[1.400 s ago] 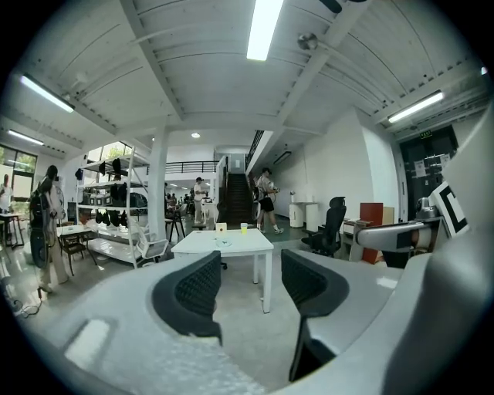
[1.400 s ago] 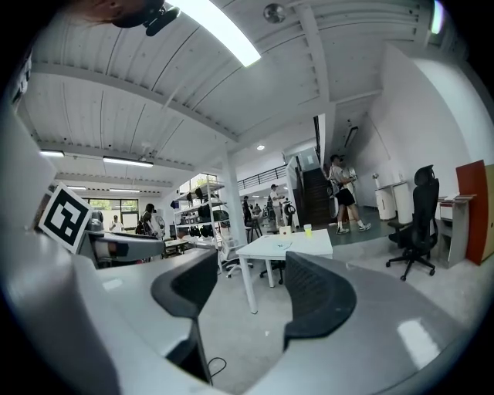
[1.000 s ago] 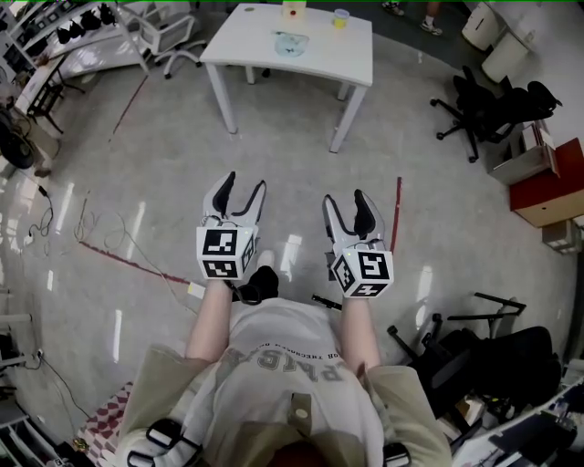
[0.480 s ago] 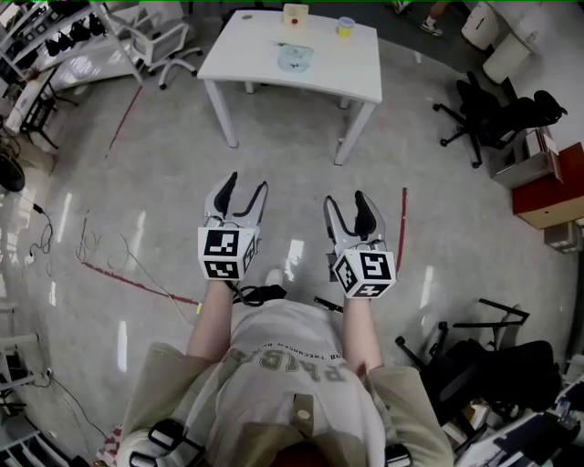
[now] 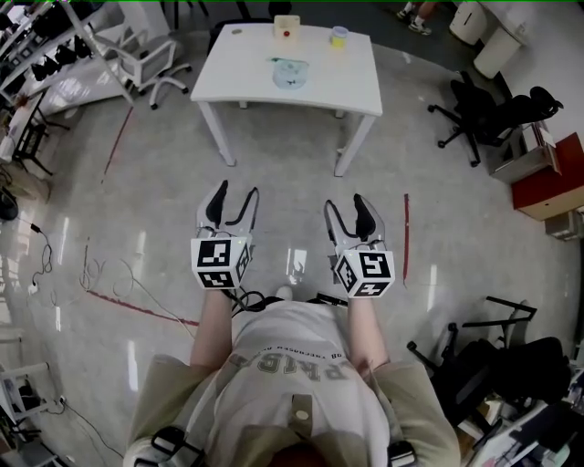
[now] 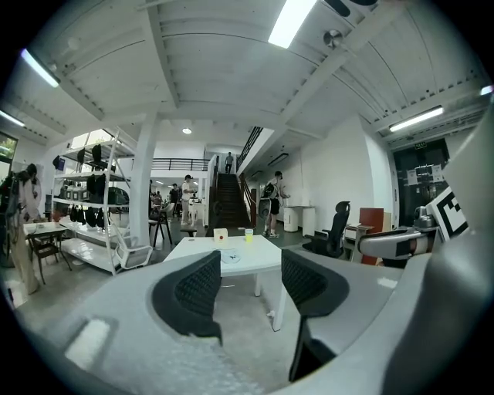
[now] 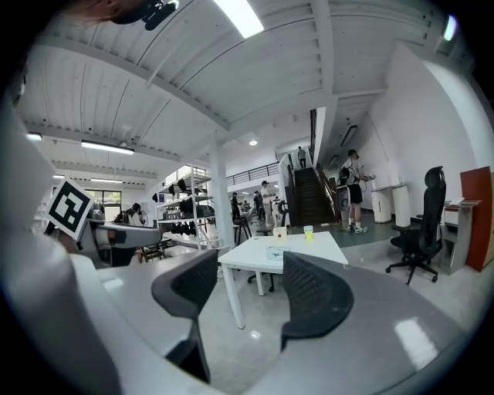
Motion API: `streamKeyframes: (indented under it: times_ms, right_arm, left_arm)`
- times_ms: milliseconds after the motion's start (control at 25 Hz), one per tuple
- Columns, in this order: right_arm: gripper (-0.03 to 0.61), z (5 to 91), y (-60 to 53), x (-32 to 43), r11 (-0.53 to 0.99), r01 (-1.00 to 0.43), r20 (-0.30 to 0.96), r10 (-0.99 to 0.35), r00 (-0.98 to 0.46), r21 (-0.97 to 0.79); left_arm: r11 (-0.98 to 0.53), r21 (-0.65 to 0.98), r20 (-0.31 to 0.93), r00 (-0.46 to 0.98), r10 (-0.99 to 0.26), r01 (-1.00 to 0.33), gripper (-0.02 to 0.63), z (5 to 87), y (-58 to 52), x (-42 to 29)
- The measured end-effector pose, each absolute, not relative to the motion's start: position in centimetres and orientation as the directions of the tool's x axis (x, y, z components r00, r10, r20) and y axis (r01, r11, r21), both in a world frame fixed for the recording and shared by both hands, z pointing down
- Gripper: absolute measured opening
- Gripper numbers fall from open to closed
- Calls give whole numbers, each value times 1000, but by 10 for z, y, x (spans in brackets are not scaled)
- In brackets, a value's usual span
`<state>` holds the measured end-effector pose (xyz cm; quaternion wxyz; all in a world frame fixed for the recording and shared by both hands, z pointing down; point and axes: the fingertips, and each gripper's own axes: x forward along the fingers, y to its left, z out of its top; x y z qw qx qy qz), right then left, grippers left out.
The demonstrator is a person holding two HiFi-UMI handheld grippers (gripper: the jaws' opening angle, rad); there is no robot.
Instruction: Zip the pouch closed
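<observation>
While the person stands on the shiny floor well short of the white desk [image 5: 239, 84], the zipping has not begun. The pouch [image 5: 290, 72], a pale, flat thing as far as I can see from here, lies near the middle of the desk top, untouched. I cannot tell at this range whether its zip is open. Behind it, towards the far edge, stand a small box [image 5: 287, 27] and a yellow cup [image 5: 338, 36].

The left gripper [image 5: 235, 196] and right gripper [image 5: 345, 205] are held side by side at waist height, pointing at the desk. Each has its jaws spread wide with nothing but floor and desk showing between them. By my reckoning everything remains to do: walk up, steady the pouch with one gripper, catch the zip pull with the other and draw it along.

As for writing, the shirt [image 5: 297, 351] carries lettering across the chest, but it reads upside down and I cannot make it out. The cubes bear only black-and-white square patterns.
</observation>
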<state>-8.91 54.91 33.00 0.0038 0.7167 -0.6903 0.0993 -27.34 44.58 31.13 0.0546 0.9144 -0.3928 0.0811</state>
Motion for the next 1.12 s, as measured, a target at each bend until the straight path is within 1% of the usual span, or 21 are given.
streamKeyframes:
  times_ms: [360,680,1120]
  right_arm:
    - [249,336,528,-89,-67,-988,174,-984,43,-136]
    - [249,348,509,-83,-69,-988,208,-977,39,-141]
    - [249,367,445,-46,-53,-987,240,-971,15,-152]
  left_arm:
    - [-695,68,205,691,-693,-716,255,323,427,-265]
    - [-691,88,246,688,-683,-717,255,342,409,-254]
    - [-637,80,269,632,-727,-766,253,353,346,-241]
